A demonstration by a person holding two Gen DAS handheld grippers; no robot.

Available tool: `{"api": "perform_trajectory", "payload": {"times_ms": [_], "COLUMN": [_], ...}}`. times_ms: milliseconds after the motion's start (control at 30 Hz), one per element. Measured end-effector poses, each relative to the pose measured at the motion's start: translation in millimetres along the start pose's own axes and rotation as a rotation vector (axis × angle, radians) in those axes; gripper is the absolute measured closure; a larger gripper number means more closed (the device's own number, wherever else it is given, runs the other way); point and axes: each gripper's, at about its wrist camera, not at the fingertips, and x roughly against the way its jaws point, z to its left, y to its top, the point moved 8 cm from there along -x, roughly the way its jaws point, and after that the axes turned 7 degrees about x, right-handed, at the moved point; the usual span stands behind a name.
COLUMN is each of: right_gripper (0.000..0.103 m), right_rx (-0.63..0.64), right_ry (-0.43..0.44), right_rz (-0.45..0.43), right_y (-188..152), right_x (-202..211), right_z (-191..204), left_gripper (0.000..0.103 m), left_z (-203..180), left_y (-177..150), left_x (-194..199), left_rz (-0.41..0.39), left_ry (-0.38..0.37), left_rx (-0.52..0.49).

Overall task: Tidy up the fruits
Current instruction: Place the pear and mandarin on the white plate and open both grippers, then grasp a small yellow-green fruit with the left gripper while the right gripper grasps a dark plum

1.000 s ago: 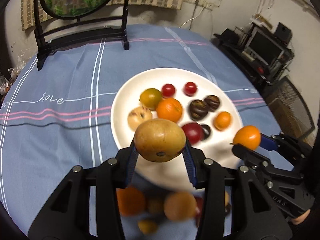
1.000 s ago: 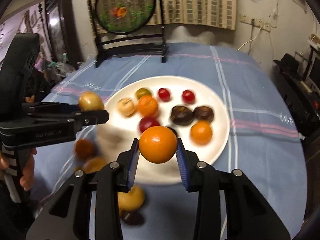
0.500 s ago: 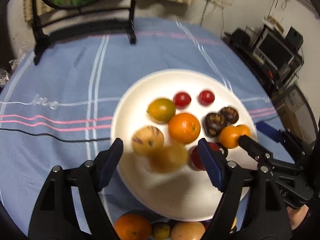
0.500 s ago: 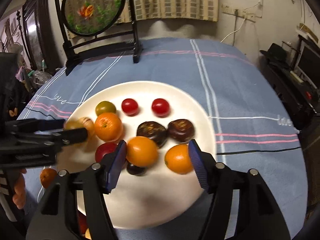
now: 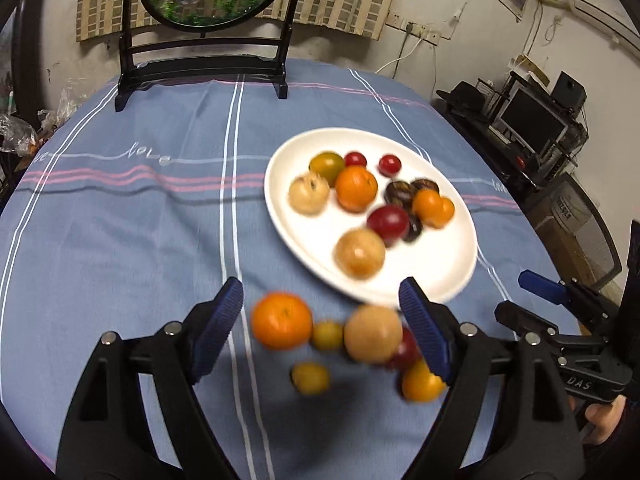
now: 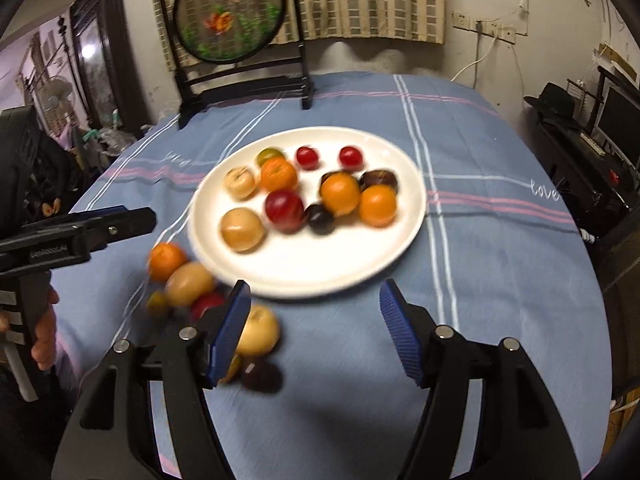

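Note:
A white plate (image 5: 436,276) (image 6: 320,268) holds several fruits: oranges, red and dark plums, cherry tomatoes and tan pears. The tan pear (image 5: 360,253) (image 6: 242,229) and an orange (image 6: 340,194) now lie on it. Loose fruits lie on the blue cloth in front of the plate: an orange (image 5: 281,320) (image 6: 166,260), a tan pear (image 5: 373,333) (image 6: 189,283) and small yellow ones (image 5: 310,378). My left gripper (image 5: 322,322) is open and empty above the loose fruits. My right gripper (image 6: 314,332) is open and empty near the plate's front edge.
A black stand with a round fish picture (image 5: 204,40) (image 6: 236,60) stands at the table's far edge. The table's right edge drops to a monitor and shelves (image 5: 532,120). The right gripper shows at the left view's right side (image 5: 560,320).
Both grippers opened and dropped their fruits on the plate, the pear from the left and the orange from the right. Both then pulled back toward the table's near side.

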Motion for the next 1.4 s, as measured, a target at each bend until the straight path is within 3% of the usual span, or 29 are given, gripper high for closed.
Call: {"api": "perform_trajectory", "payload": {"times_ms": [233, 500, 633, 700, 733, 1000, 1033, 1200, 1267, 1400], "right_gripper": [0.034, 0.032, 0.033, 0.044, 0.055, 0.064, 0.07, 0.071, 0.071, 0.071], "right_rx": [0.016, 0.046, 0.097, 0.105, 0.103, 0.173, 0.175, 0.127, 0.102, 0.053], "right_ry": [0.035, 0.072, 0.049, 0.046, 0.058, 0.044, 0.054, 0.078, 0.083, 0.091], "right_rz": [0.016, 0.058, 0.081, 0.096, 0.113, 0.151, 0.149, 0.128, 0.116, 0.094], "right_y": [-21.6, -38.1, -55.1, -60.6, -63.4, -57.0, -54.0, -55.8, -60.1, -64.5], "right_x": [9.8, 4.2, 0.0, -4.7, -10.0, -50.0, -51.1, -35.8, -23.2, -8.4], "right_z": [23.4, 40.3, 43.1, 41.0, 39.9, 43.7, 44.9, 41.5, 37.2, 28.5], "left_gripper": [0.018, 0.018, 0.018, 0.017, 0.017, 0.017, 0.017, 0.017, 0.019, 0.043], "left_z": [6.9, 33.5, 40.4, 44.2, 45.9, 34.2, 31.8, 28.6, 29.0, 26.0], "left_y": [-37.4, -48.5, -54.6, -57.1, -58.3, -69.7, -71.8, -74.9, -74.6, -73.2], "left_x": [11.9, 18.1, 18.8, 16.8, 14.6, 9.9, 7.7, -7.6, -14.2, -27.6], "left_rz": [0.004, 0.014, 0.024, 0.032, 0.04, 0.074, 0.082, 0.104, 0.115, 0.128], "left_ry": [0.031, 0.055, 0.062, 0.067, 0.067, 0.047, 0.052, 0.066, 0.062, 0.061], "left_rx": [-0.012, 0.04, 0.042, 0.048, 0.053, 0.008, -0.004, -0.024, -0.022, -0.028]}}
